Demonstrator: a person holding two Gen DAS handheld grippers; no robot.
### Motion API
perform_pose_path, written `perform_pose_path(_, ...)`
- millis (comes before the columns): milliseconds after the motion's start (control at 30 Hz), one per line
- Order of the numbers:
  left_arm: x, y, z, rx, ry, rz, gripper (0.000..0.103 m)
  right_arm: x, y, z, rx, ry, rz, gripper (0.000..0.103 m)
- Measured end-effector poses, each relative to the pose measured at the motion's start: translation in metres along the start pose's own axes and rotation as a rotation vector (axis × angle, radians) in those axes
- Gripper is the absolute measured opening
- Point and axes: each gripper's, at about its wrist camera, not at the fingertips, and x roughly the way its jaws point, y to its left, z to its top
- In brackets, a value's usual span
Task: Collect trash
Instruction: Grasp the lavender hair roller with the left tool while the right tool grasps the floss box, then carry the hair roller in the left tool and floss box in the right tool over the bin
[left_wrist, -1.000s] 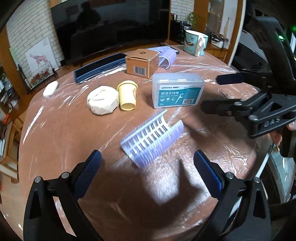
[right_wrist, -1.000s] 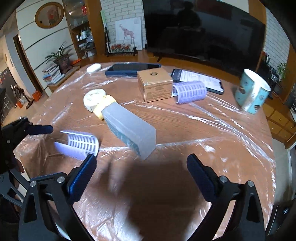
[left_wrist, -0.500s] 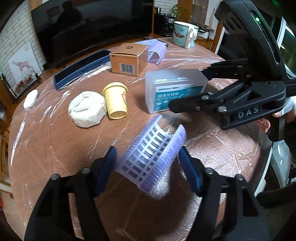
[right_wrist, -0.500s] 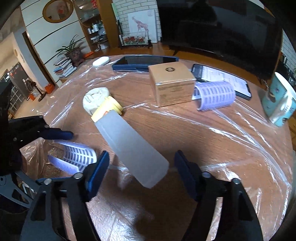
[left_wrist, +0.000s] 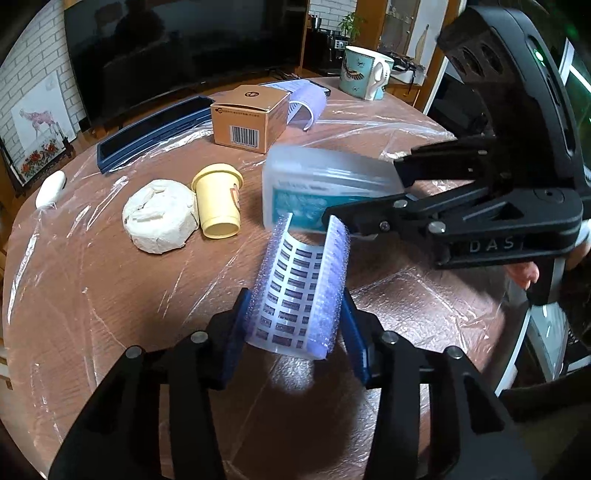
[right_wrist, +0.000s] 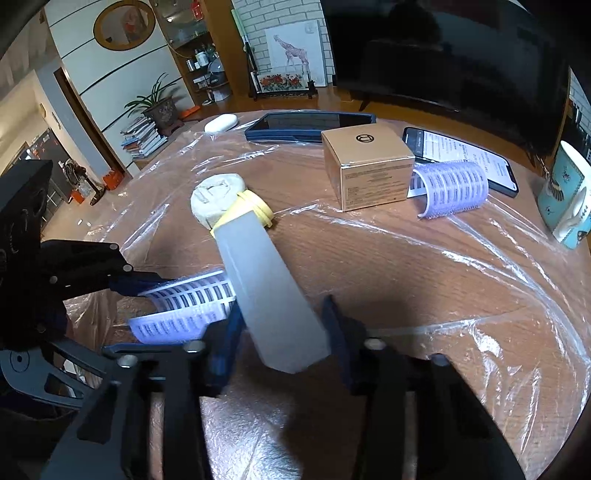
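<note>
Purple hair roller (left_wrist: 299, 291) sits clamped in my left hand-held gripper (left_wrist: 293, 325), lower centre of frame; my right hand-held gripper (right_wrist: 282, 328) grips the frosted floss box (right_wrist: 269, 291) above the tabletop (right_wrist: 406, 266).

The letters "DAS" are showing in raised grey on the black body of the right gripper (left_wrist: 373, 195), seen from the left wrist view. A barcode is showing on the side of the brown cardboard box (left_wrist: 248, 122), with print above it too small to read. The teal label on the clear plastic case (left_wrist: 314, 192) is blurring past reading. The phone screen (right_wrist: 458, 155) is showing text too small to read.
</note>
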Motion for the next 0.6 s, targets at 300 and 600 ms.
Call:
perform_pose_path(300, -0.005, 0.005, -0.005, -0.109, -0.021, -0.024, 0.044, -0.011, -0.006, -0.013, 0.101, -0.038, 0.027, 0.026)
perform_pose_path(600, -0.013, 0.001, -0.009, -0.17, -0.044, -0.005, 0.044, -0.031, -0.01, -0.028, 0.166, -0.07, 0.024, 0.026)
